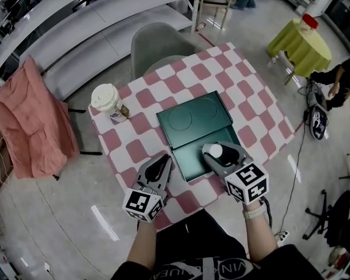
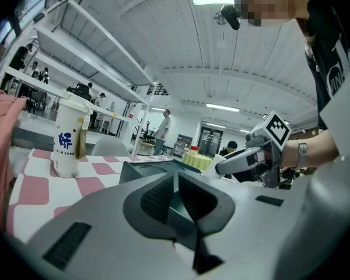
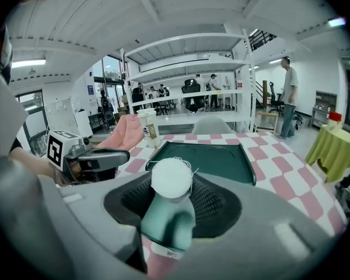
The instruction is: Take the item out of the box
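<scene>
"Looking down from above, what does the right gripper (image 1: 217, 154) hold?"
"An item (image 1: 213, 151) with a round white top, over the open box (image 1: 193, 119) on the checked table (image 1: 245, 86). I only see its top, so I can't tell if it touches the box."
"And the left gripper (image 1: 163, 162)?"
"In its own view the left gripper (image 2: 176, 194) is pinched on the dark edge of the box (image 2: 141, 170). Its big grey body hides most of the box."
"And the right gripper's view?"
"The right gripper (image 3: 174, 198) squeezes the item (image 3: 166, 214), which is green below the white top. Its bottom end is hidden. The box (image 3: 204, 156) lies behind, with a cup (image 3: 147, 127) farther back."
</scene>
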`<state>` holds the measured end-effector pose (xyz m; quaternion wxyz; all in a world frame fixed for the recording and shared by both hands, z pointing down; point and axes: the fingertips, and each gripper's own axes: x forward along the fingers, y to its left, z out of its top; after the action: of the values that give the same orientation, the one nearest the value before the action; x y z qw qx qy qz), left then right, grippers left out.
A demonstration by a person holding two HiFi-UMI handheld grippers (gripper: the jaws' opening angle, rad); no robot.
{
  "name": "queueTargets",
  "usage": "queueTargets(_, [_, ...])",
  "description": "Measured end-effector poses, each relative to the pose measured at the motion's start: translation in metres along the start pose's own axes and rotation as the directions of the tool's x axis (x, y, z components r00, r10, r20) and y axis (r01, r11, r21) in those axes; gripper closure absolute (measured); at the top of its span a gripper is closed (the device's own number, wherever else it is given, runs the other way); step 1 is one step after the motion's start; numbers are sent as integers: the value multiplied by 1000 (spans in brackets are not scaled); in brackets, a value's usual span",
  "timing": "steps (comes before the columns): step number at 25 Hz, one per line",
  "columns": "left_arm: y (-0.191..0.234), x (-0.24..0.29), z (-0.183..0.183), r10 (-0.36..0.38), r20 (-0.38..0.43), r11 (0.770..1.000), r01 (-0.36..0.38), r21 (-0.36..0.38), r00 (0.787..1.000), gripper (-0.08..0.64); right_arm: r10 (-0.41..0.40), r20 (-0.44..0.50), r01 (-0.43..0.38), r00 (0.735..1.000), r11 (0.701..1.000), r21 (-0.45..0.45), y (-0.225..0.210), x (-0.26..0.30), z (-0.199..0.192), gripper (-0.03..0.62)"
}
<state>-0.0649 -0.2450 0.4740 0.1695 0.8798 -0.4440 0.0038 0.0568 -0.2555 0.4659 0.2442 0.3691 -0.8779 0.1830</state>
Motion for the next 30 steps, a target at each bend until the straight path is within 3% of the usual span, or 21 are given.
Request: queueTargets(30, [-21, -7, 43, -2, 53, 998, -2, 63, 999, 532, -43, 176, 41, 984, 999, 14, 0, -60, 29, 408])
